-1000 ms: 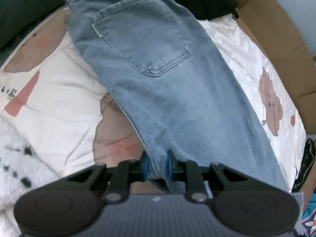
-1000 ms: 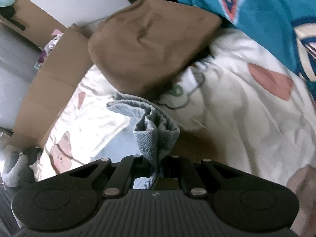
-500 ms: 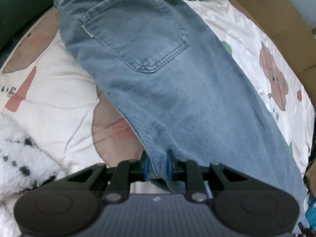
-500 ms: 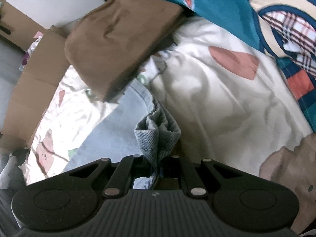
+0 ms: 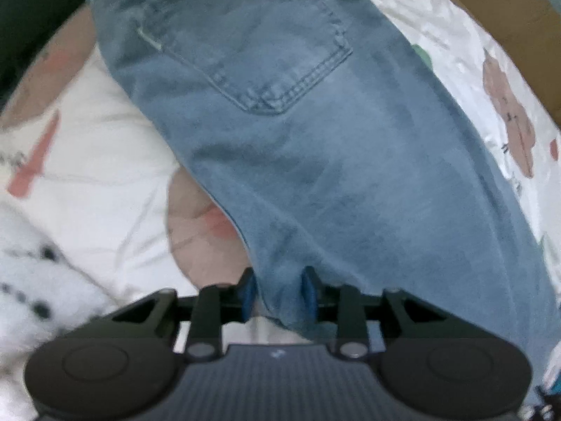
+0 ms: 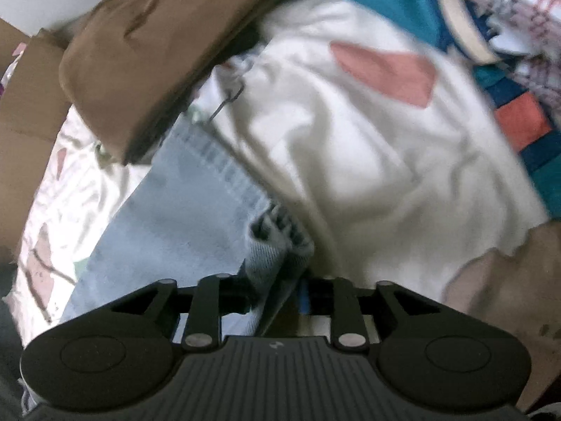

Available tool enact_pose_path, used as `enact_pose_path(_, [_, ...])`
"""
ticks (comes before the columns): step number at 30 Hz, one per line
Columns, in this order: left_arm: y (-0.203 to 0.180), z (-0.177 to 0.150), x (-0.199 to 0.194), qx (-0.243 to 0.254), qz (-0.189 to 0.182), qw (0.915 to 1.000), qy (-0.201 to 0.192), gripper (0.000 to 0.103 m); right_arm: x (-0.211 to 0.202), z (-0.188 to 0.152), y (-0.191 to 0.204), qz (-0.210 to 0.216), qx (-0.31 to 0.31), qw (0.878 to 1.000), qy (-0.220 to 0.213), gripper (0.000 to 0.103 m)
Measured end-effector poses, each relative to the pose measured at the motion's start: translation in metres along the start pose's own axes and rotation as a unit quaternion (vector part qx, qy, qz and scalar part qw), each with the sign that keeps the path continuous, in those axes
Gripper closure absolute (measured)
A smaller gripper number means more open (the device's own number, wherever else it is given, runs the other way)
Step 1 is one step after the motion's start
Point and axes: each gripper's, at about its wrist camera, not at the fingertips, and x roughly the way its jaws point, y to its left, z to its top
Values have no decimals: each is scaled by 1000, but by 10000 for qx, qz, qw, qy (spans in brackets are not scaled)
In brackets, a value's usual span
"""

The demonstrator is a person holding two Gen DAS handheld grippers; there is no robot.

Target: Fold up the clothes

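A pair of light blue jeans (image 5: 315, 158) lies back pocket up across the cream bear-print sheet (image 5: 87, 175). My left gripper (image 5: 278, 293) points down at the near edge of the jeans. Its jaws are opening, and the denim still sits between the blue pads (image 5: 247, 293), loosely. In the right wrist view one jeans leg (image 6: 182, 210) lies flat on the sheet. Its bunched cuff (image 6: 277, 242) sits between the fingers of my right gripper (image 6: 275, 296). Those jaws are opening too, and a gap shows beside the right pad (image 6: 304, 298).
A folded brown garment (image 6: 150, 52) lies just beyond the jeans leg. A teal patterned blanket (image 6: 508, 52) fills the far right. Cardboard box flaps (image 5: 508, 17) border the bed. A white fluffy cloth with black dots (image 5: 35, 280) lies at the near left.
Both grippers have sunk toward the bed and their jaws have spread apart. The jeans leg, hanging bunched before, now lies flat on the sheet with its cuff slack.
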Motion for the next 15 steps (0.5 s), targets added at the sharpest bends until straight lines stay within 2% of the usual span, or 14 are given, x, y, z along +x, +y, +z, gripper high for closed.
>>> enact_pose_path(2, [-2,2,-12,234,104,9996,-140,68,-11,3,-2,-149,-60,9998,-115,57])
enact_pose_path(6, [-2,14,-35,429,285,9971,-566,53,-29,10,3,-81,-441,9988,-200,57])
enact_pose_path(11, [-3,37,-41,682,408,9924,-936,52,-29,15,29,34,-1287,9916,-113,57])
enact_pose_path(15, [-7,48,-35,766,436,9901,-1096,51,-16,10,60,25,-2048,9788,-26,57])
